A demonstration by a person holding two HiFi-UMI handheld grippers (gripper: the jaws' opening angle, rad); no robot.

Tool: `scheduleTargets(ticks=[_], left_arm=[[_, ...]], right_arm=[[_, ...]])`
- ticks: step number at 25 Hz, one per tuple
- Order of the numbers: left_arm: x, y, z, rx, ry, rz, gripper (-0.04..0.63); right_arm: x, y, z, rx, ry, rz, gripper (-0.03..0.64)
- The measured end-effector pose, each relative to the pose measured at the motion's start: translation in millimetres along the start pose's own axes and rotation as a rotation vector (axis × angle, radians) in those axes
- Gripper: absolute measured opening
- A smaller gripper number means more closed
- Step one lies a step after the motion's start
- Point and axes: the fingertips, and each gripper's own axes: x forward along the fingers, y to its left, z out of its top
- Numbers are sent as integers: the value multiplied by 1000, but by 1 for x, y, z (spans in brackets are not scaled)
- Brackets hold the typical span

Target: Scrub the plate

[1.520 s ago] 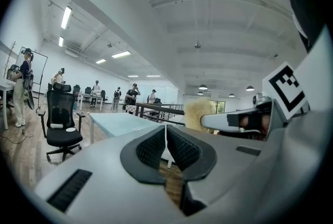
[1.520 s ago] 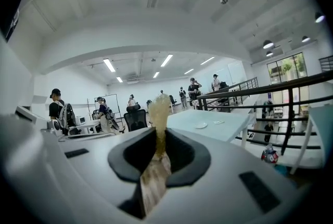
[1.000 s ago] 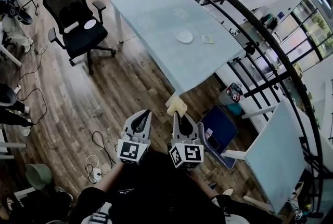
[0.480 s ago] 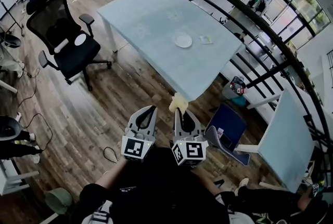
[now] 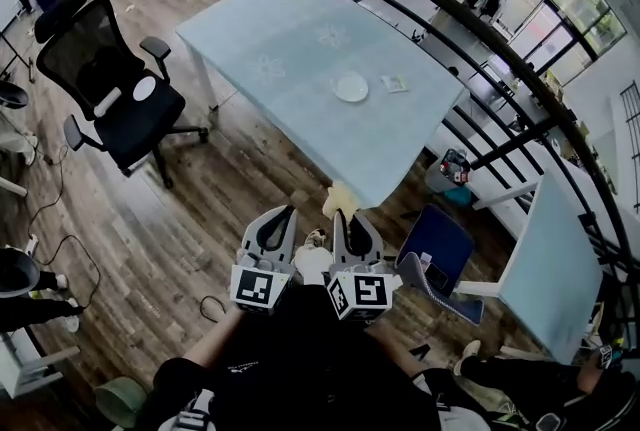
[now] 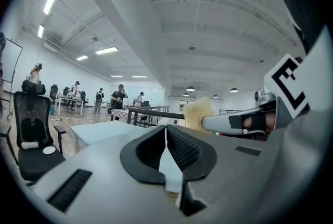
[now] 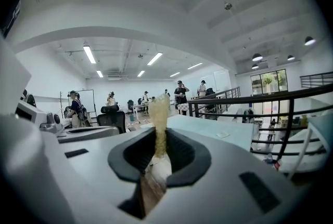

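A small white plate lies on the pale blue table, far ahead of both grippers. A small pale square item lies just to its right. My right gripper is shut on a yellow sponge that sticks up past its fingertips. In the right gripper view the sponge stands upright between the jaws. My left gripper is beside it on the left, shut with nothing in it. In the left gripper view the jaws meet at the tips. Both grippers hang over the wooden floor, short of the table's near corner.
A black office chair stands left of the table. A black railing curves along the table's right side. A blue seat and a second pale table are to the right. Several people stand at the far end of the room.
The view has moved forward, so the table and plate sit a little lower and further left. Both grippers keep their places side by side, the right one still holding the sponge.
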Motion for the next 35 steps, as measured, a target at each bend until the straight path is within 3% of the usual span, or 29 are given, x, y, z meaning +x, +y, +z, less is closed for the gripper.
scheduleTargets(ticks=[8,15,19,23,28,33,35], left_arm=[[23,39,-13,14,42,58,20],[91,88,-8,29,85,96,20],[142,100,-4,14,85,80,21],[191,107,15,67,68,61,21],[226,118,16,3,29,80,21],[251,117,-1,46,100,29,21],[264,114,-2,17,103,-3,20]], right_arm=[[61,-4,-4,21,12,15,57],[145,-23,8,67,9,50,57],[190,-50,10,97,40,41,57],[230,-81,29,102,20,28,57],[262,-106,42,93,3,6,57],[274,-124,41,97,19,-26,57],[277,-133,42,103,21,-53,57]])
